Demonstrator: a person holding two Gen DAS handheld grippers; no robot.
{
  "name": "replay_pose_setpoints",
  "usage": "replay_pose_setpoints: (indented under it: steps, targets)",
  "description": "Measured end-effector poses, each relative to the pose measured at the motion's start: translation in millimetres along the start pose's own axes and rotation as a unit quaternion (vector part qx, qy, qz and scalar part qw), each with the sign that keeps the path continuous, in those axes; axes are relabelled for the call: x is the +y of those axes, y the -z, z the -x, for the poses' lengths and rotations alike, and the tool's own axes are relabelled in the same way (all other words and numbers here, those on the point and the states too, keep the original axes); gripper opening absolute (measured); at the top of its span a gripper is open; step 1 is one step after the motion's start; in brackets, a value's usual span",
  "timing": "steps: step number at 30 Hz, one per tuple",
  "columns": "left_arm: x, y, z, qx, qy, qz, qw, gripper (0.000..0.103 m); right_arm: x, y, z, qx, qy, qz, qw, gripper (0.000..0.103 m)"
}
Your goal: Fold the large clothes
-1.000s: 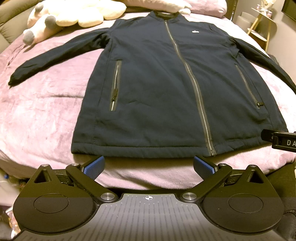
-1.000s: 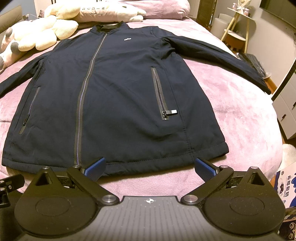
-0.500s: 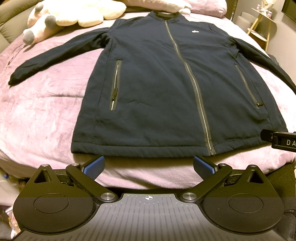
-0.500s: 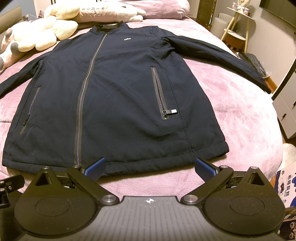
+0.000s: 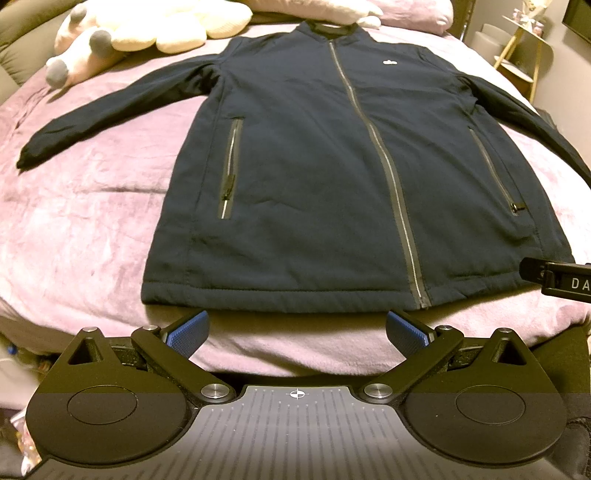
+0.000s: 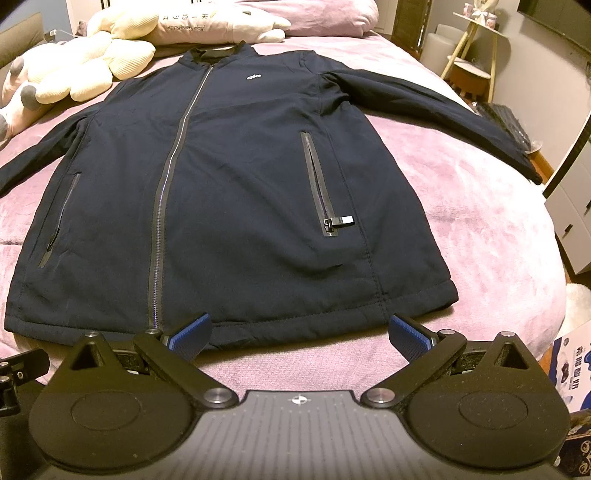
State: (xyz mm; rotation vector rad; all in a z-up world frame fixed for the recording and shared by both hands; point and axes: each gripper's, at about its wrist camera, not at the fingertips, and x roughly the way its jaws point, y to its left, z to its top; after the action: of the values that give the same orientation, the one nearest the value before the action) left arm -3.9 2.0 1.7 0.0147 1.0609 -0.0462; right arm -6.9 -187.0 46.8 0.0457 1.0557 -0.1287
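Note:
A dark navy zip jacket (image 5: 314, 177) lies flat and face up on the pink bed (image 5: 81, 221), collar far, hem near, both sleeves spread outward. My left gripper (image 5: 297, 332) hovers open just short of the hem, left of the zip's lower end, nothing between its blue pads. The same jacket (image 6: 229, 192) fills the right wrist view. My right gripper (image 6: 299, 334) is open too, in front of the hem's right half, empty. The right gripper's black body (image 5: 557, 280) pokes in at the left wrist view's right edge.
Cream and pink plush toys (image 6: 74, 66) and pillows (image 6: 221, 26) lie past the collar. A small side table (image 6: 472, 70) and white drawers (image 6: 572, 214) stand right of the bed. A printed box (image 6: 572, 373) sits at floor level by the right edge.

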Motion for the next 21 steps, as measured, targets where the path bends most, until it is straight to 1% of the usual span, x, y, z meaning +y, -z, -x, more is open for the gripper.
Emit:
replay_pose_setpoints:
  steps: [21]
  targets:
    - [0.1,0.2,0.3,0.0,0.0,0.0,1.0,0.103,-0.6,0.4,-1.2,0.002,-0.003,-0.003,1.0,0.102]
